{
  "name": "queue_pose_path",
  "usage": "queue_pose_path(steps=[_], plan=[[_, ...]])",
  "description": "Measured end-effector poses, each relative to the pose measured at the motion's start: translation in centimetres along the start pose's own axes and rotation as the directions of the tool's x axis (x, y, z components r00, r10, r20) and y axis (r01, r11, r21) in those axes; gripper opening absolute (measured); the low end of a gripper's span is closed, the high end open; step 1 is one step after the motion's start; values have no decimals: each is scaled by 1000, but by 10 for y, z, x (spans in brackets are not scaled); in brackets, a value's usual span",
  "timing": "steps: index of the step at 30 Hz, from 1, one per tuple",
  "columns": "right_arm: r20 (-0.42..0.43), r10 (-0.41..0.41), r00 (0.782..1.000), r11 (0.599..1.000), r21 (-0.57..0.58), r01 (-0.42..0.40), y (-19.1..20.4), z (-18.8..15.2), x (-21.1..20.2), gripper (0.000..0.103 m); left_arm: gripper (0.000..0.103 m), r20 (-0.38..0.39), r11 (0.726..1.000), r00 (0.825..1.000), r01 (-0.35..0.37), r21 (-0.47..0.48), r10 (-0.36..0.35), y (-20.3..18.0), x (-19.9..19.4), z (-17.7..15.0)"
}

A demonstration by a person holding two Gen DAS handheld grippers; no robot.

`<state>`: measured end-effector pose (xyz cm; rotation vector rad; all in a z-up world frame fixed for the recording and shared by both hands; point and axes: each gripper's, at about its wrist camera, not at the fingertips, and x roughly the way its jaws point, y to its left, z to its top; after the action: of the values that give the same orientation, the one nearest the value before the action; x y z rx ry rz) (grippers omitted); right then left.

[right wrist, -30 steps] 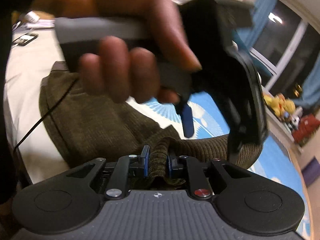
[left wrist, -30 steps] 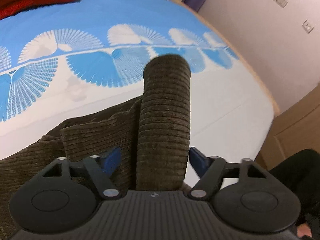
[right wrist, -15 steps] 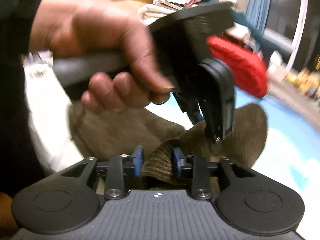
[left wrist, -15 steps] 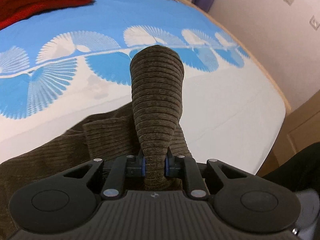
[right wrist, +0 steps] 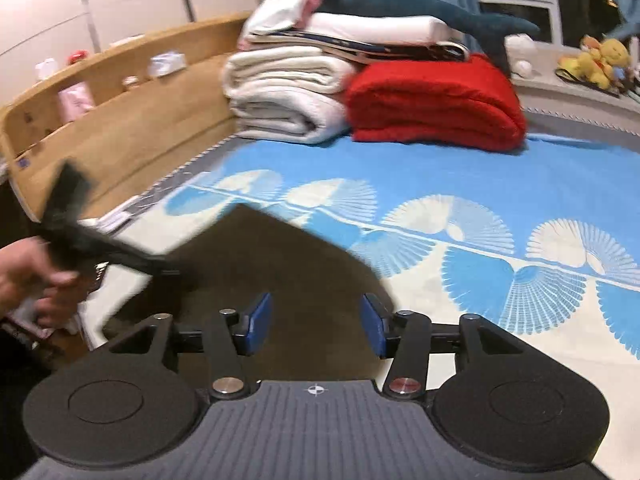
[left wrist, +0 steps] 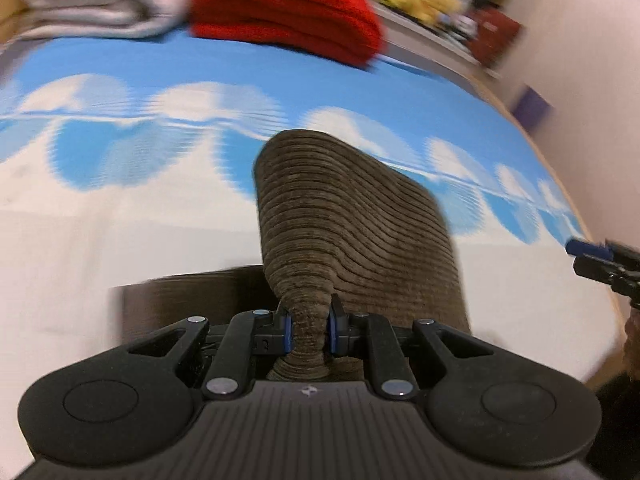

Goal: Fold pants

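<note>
Left gripper [left wrist: 308, 330], seen from its own wrist camera, is clamped on a bunched fold of the brown ribbed corduroy pants [left wrist: 352, 224]; the cloth is squeezed narrow between the two blue pads and fans out wide beyond them, raised above the blue and white patterned bed sheet [left wrist: 120, 216]. The rest of the pants lies on this sheet, as a dark blurred shape in the right wrist view [right wrist: 256, 264], near the edge of the bed closest to the person. Right gripper [right wrist: 316, 322] has its jaws wide apart with nothing between them, and it hovers over the cloth without touching, as far as I can judge. The corduroy looks thick and soft, rather heavy for a fabric, and not slippery because of the ribs; it will sag and fold under its own weight, so it should be held at an edge or a corner, probably the hem or the waistband, with both grippers. Behind, a folded red blanket [right wrist: 436, 100] and folded white blankets [right wrist: 284, 92] are stacked near the wooden headboard [right wrist: 120, 92]
</note>
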<state>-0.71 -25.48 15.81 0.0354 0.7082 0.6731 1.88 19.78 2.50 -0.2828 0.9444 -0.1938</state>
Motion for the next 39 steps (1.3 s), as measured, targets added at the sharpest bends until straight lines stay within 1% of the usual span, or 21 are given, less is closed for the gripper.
queue_pose_path(steps=[2,3,6,8,9,10,11,12,13,14,15,18,22,27,30,32,33,34,35,37,39], plan=[[-10,-23,1000,998,62,24,-7,-10,28,52,17,11,997,999,-46,-54,47,28,-6,-1],[-22,-19,1000,994,105,21,-11,-21,43,52,17,6,994,998,-68,-80,68,40,-7,0],[-134,32,990,965,261,4,-11,-38,87,52,19,-55,985,993,-115,-127,109,70,2,-2],[-166,87,982,955,293,-35,0,-42,109,54,33,-81,976,986,-158,-147,147,82,9,-1],[-189,105,976,955,292,-46,5,-44,119,58,36,-87,971,982,-177,-161,165,89,11,-1],[-213,111,971,954,295,-44,10,-44,132,62,48,-94,966,981,-184,-184,169,96,13,-2],[-233,108,966,952,304,-33,14,-48,140,63,63,-102,960,981,-185,-212,166,101,17,-1],[-260,104,960,949,316,-18,16,-52,149,64,69,-111,953,981,-183,-240,161,108,21,-1],[-290,98,952,943,332,3,16,-55,159,64,78,-118,950,982,-176,-256,150,112,24,-6],[-308,94,947,937,349,20,15,-58,166,65,84,-128,948,983,-161,-273,130,117,30,-9],[-324,94,941,929,368,34,14,-60,172,66,85,-137,946,985,-144,-289,108,122,36,-12],[-362,111,926,912,407,50,6,-64,194,71,86,-164,924,986,-84,-374,24,139,58,-25],[-388,131,912,899,434,56,5,-70,209,75,88,-146,913,988,-8,-408,-57,144,74,-25],[-423,141,895,882,464,81,1,-75,227,76,91,-170,916,984,-19,-402,-54,141,90,-25],[-424,140,895,886,457,77,5,-74,228,77,89,-184,931,983,-46,-362,-24,132,93,-23],[-421,132,897,895,439,74,9,-74,228,68,76,-180,941,984,-60,-334,-2,123,91,-19],[-415,130,900,897,437,72,11,-73,227,55,72,-180,947,983,-75,-311,19,118,88,-17],[-403,126,906,896,439,71,13,-71,224,44,63,-178,954,984,-83,-289,32,113,86,-16],[-392,129,911,892,447,66,12,-70,221,38,55,-171,960,984,-90,-267,45,107,81,-14],[-366,139,920,895,444,42,12,-66,213,27,45,-157,962,986,-93,-256,53,99,72,-10],[-326,162,931,891,453,3,11,-60,201,24,41,-141,966,988,-96,-240,63,86,63,-7]])
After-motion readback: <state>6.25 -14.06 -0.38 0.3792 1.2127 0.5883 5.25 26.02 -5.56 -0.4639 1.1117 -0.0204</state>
